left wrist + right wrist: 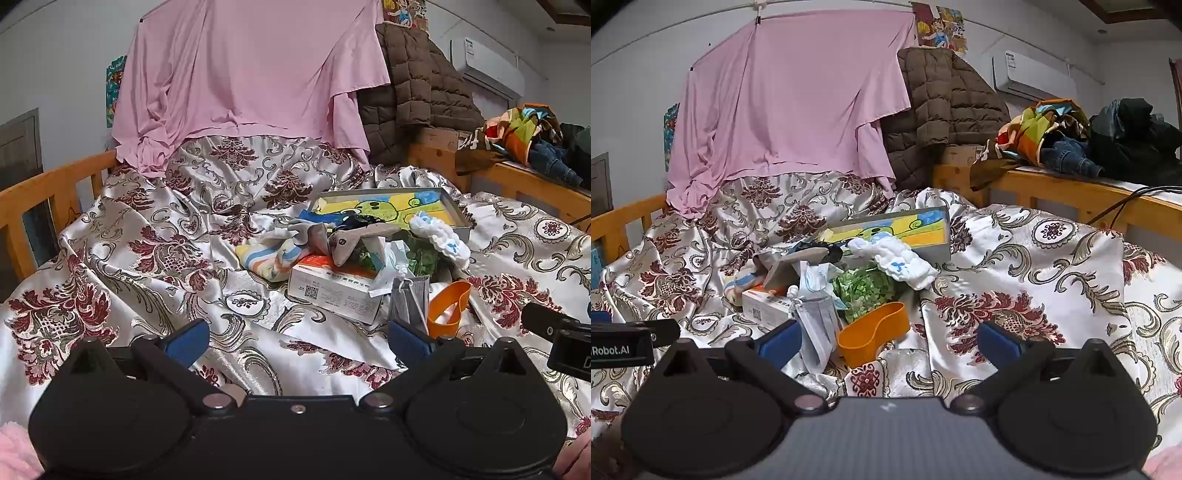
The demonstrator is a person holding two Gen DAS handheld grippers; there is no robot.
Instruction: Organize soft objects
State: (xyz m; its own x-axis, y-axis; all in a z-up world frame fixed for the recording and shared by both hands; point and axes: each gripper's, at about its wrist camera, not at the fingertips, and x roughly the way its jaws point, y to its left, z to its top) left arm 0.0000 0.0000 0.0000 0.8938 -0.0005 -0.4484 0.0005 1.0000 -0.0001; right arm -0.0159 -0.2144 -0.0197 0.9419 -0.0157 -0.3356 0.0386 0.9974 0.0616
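Observation:
A heap of small things lies on the patterned satin bedspread (147, 236). In it are a striped cloth (267, 258), grey socks (343, 240), a white knitted piece (439, 236) (901, 264), a green cloth (866, 290), face masks (816, 325) and a white carton (332, 291) (764, 308). Behind the heap stands an open box with a cartoon print (391, 208) (897, 230). An orange band (447, 306) (875, 334) lies nearest. My left gripper (297, 341) is open, short of the heap. My right gripper (888, 341) is open too, with the masks and band just ahead.
Wooden rails (40, 192) (1071, 199) edge the bed on both sides. A pink sheet (243, 74) hangs at the back beside a brown quilted jacket (410, 99). Clothes (1071, 140) are piled on the right ledge, and a black cable (1123, 203) runs over it.

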